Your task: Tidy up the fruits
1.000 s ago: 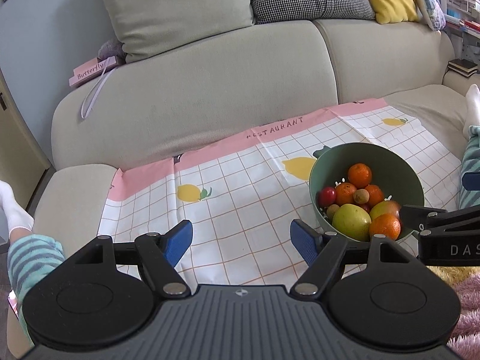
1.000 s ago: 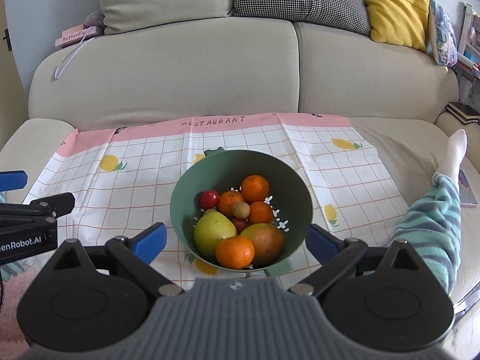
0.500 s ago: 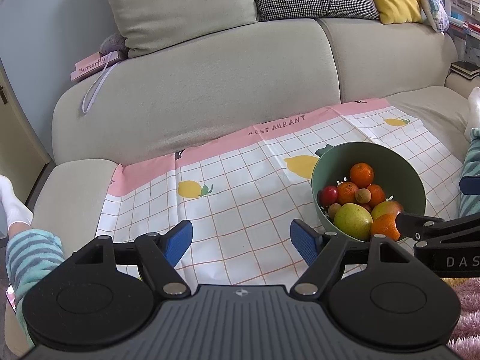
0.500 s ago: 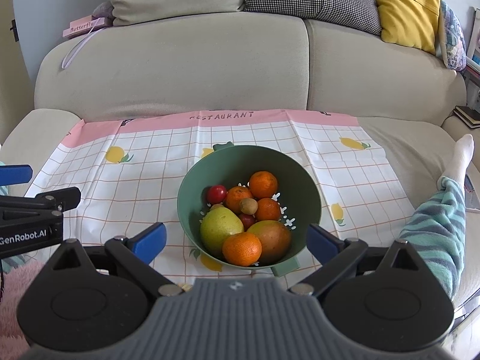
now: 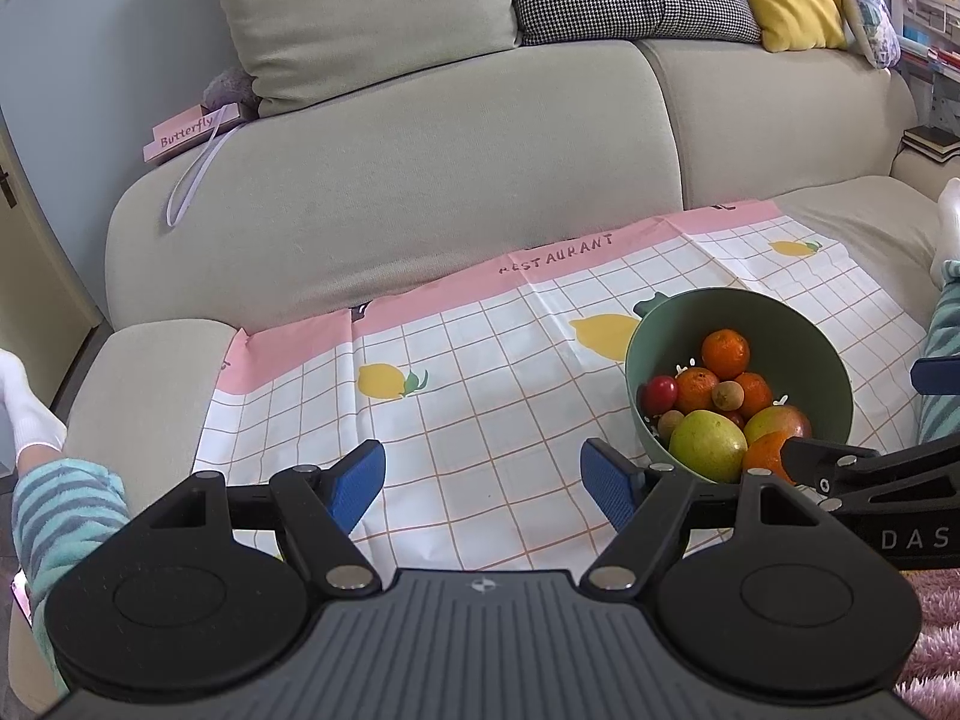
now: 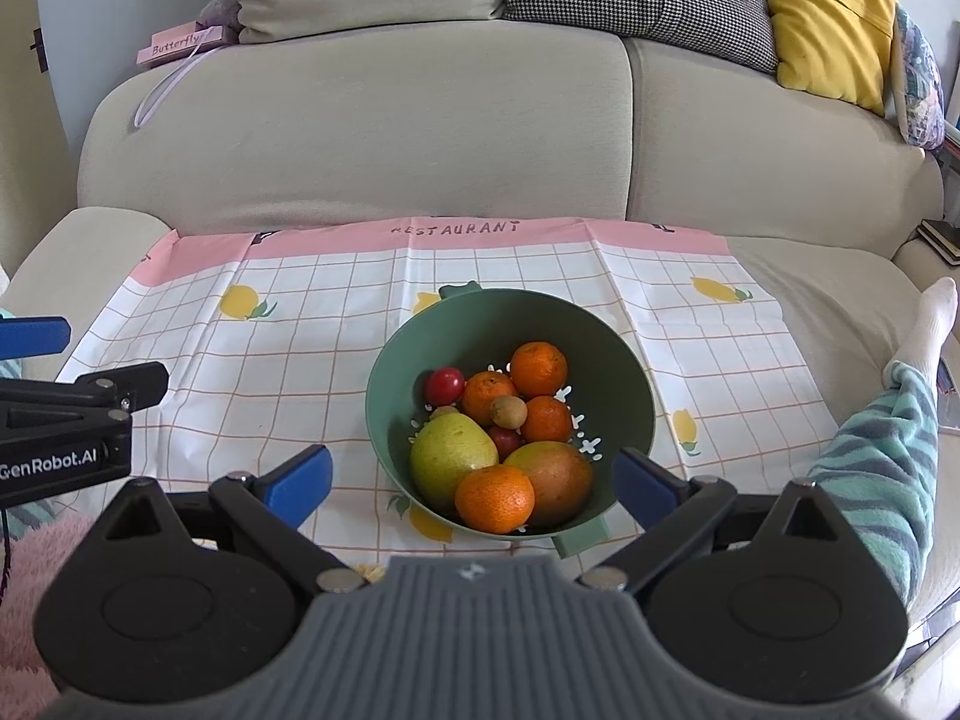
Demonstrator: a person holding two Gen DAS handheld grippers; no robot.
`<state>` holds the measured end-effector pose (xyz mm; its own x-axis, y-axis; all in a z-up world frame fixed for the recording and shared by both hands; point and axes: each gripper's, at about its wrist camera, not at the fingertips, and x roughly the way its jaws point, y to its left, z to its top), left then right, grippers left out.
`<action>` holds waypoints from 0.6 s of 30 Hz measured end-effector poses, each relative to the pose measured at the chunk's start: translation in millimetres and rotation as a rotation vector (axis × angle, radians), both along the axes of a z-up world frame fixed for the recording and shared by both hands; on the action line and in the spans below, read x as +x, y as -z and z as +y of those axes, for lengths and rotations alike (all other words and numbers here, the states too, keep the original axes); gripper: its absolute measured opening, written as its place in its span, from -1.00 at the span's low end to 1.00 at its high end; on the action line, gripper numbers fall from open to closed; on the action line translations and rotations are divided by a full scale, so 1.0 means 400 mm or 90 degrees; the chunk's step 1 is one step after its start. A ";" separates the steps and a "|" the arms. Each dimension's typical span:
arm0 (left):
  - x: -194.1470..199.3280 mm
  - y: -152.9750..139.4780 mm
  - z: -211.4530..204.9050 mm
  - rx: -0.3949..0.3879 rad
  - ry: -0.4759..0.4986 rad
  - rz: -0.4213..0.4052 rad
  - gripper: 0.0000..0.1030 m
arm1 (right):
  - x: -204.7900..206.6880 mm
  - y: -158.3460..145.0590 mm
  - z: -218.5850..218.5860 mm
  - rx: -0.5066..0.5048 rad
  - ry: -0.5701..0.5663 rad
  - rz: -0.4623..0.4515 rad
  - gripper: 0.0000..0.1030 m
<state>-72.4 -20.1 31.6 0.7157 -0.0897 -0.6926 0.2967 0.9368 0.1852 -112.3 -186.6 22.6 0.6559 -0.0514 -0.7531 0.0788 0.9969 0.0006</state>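
Note:
A green bowl sits on a checked cloth spread over the sofa seat; it also shows at the right of the left wrist view. It holds several oranges, a green pear, a mango, small red fruits and a brown longan. My right gripper is open and empty, its jaws on either side of the bowl's near edge. My left gripper is open and empty over bare cloth, left of the bowl.
The beige sofa backrest rises behind the cloth, with cushions on top and a pink "Butterfly" box at the left. A person's striped leg lies right of the bowl, another leg at far left. A pink rug is near.
Both grippers have drifted slightly forward and the bowl sits a little lower and nearer in the right wrist view. Both grippers stay open and empty.

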 end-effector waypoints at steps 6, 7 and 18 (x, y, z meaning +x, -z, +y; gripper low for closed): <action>0.001 -0.001 0.000 0.000 -0.001 0.000 0.69 | 0.003 0.001 0.001 0.001 -0.005 0.001 0.87; 0.001 -0.001 0.000 0.000 -0.001 0.000 0.69 | 0.003 0.001 0.000 0.001 -0.005 0.002 0.87; 0.002 -0.003 0.002 0.000 -0.001 0.001 0.69 | 0.005 0.002 0.001 0.004 -0.006 0.004 0.87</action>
<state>-71.5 -19.4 32.7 0.7151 -0.0888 -0.6933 0.2952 0.9375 0.1844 -110.5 -186.3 21.7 0.6520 -0.0406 -0.7571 0.0695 0.9976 0.0063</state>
